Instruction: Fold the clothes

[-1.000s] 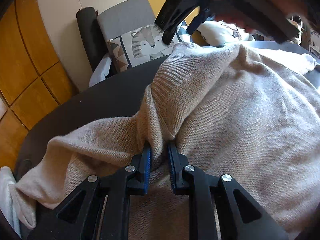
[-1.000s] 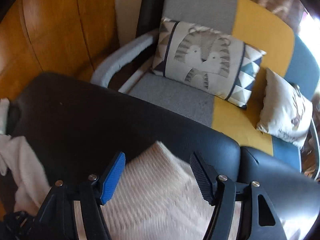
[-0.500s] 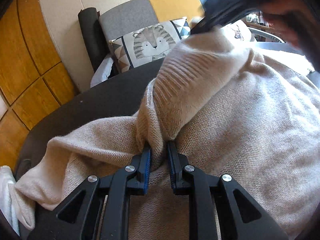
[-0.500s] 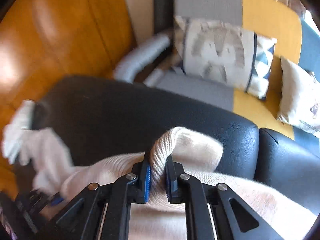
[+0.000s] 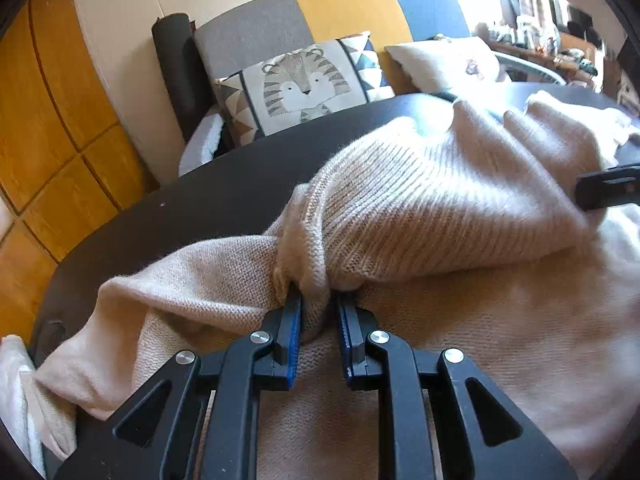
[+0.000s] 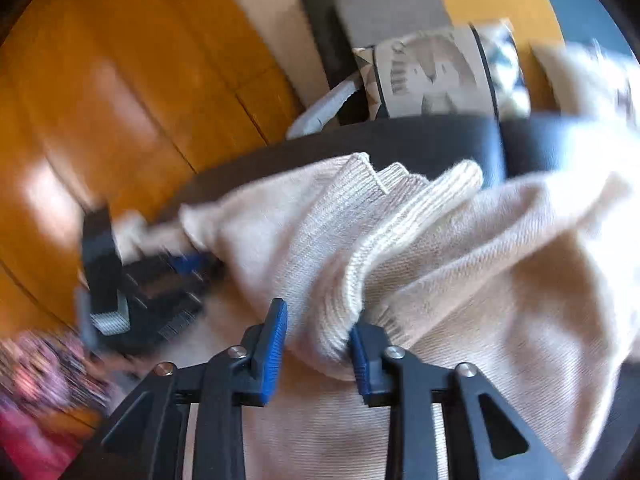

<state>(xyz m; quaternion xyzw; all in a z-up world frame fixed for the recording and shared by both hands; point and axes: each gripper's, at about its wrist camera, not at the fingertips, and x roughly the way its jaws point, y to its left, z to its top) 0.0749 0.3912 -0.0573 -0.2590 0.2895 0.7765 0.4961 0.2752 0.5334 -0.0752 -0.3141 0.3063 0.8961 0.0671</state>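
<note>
A beige knit sweater [image 5: 440,208] lies spread on a black table [image 5: 180,216]. My left gripper [image 5: 318,308] is shut on a bunched fold of it near the ribbed hem and holds it down. The ribbed hem part is folded over the sweater's body toward the right. In the right wrist view my right gripper [image 6: 316,328] has a thick fold of the sweater [image 6: 460,280] between its blue pads [image 6: 272,344]. Its jaws are opening and the fabric sits loose between them. The blurred left gripper [image 6: 192,260] shows at the left of that view.
Behind the table stands a grey, yellow and blue sofa with a tiger cushion [image 5: 300,84] and a pale pillow [image 5: 444,60]. Orange wooden panels [image 5: 40,120] fill the left. A white cloth [image 5: 16,392] hangs at the table's near left edge.
My right gripper shut on the ribbed hem at the far edge, carried it back and to the right over the sweater, and its jaws now stand apart. The left gripper kept still.
</note>
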